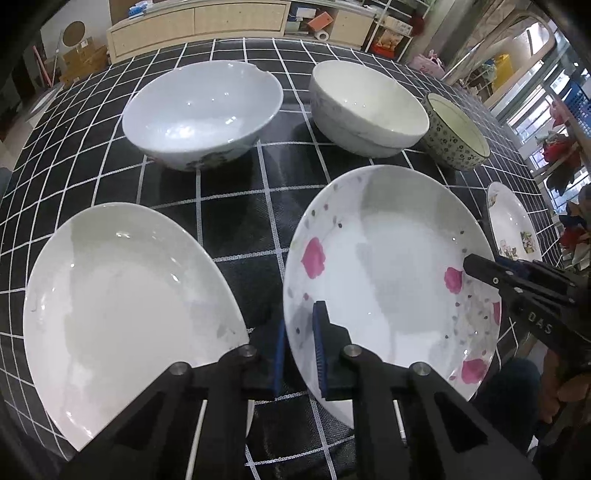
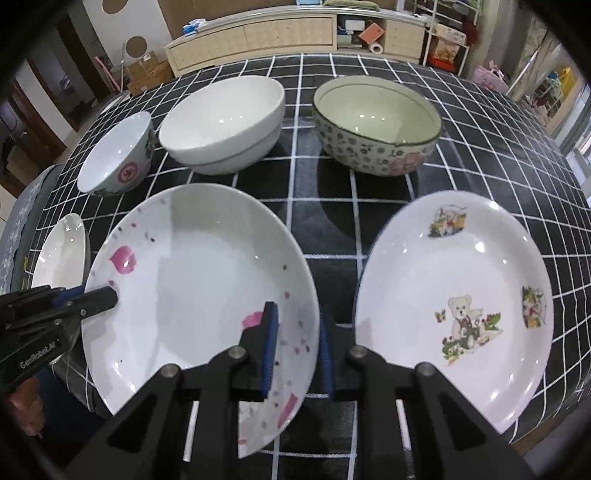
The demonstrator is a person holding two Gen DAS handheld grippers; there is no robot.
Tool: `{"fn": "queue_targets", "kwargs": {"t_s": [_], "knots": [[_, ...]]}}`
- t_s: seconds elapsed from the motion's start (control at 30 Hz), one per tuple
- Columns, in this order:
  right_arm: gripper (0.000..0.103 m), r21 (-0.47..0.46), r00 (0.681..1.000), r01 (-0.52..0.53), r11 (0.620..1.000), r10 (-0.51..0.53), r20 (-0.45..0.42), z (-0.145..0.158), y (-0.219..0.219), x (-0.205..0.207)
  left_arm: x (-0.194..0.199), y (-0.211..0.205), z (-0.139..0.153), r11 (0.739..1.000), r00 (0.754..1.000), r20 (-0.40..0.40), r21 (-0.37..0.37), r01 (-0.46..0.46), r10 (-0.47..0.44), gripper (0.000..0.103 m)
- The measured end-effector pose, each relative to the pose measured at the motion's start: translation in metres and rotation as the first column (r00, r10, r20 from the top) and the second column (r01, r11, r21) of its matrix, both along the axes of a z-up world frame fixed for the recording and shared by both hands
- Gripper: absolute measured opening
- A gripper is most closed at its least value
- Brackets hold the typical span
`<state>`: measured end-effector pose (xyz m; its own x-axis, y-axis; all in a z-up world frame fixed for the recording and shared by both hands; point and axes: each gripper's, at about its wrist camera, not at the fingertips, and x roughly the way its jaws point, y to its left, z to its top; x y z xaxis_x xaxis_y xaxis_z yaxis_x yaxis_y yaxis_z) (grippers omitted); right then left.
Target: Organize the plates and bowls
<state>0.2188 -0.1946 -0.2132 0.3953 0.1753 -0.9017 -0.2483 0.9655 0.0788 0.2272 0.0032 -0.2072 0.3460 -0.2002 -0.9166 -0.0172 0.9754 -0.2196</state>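
Note:
A white plate with pink flowers [image 1: 388,273] [image 2: 199,295] sits in the middle of the checked table. My left gripper [image 1: 301,350] straddles its left rim, and my right gripper [image 2: 297,347] straddles its right rim; both grip the rim. The right gripper also shows in the left wrist view [image 1: 491,271], and the left gripper in the right wrist view [image 2: 92,299]. A plain white plate [image 1: 125,314] lies to the left and a teddy-bear plate [image 2: 458,306] to the right. Behind stand a pale blue bowl [image 1: 199,114], stacked white bowls [image 1: 365,110] and a patterned bowl [image 2: 376,125].
The black tablecloth with white grid [image 1: 240,221] covers the table. A low wooden cabinet [image 2: 277,33] and clutter stand behind the table. The table's near edge lies just below the plates.

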Motion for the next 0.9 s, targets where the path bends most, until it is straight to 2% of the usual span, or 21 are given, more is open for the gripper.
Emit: {"fn": "queue_targets", "kwargs": {"t_s": [0.07,0.53,0.9], "knots": [[0.020,-0.007,1.000,0.004,1.000,-0.004,0.002,-0.002,-0.001,0.000,0.001,0.000,0.000,1.000,1.000,0.000,-0.002,-0.002,0.002,0.012],[0.020,-0.015,1.000,0.023,1.000,-0.023,-0.002,0.000,0.003,-0.004,-0.012,-0.007,0.001,0.999,1.000,0.001,0.040,0.005,-0.005,0.012],[0.020,0.072,0.998,0.052,0.996,-0.049,-0.041,0.002,-0.007,-0.007,-0.028,-0.004,0.014,0.999,1.000,0.006,0.035,-0.003,0.003,0.012]]}}
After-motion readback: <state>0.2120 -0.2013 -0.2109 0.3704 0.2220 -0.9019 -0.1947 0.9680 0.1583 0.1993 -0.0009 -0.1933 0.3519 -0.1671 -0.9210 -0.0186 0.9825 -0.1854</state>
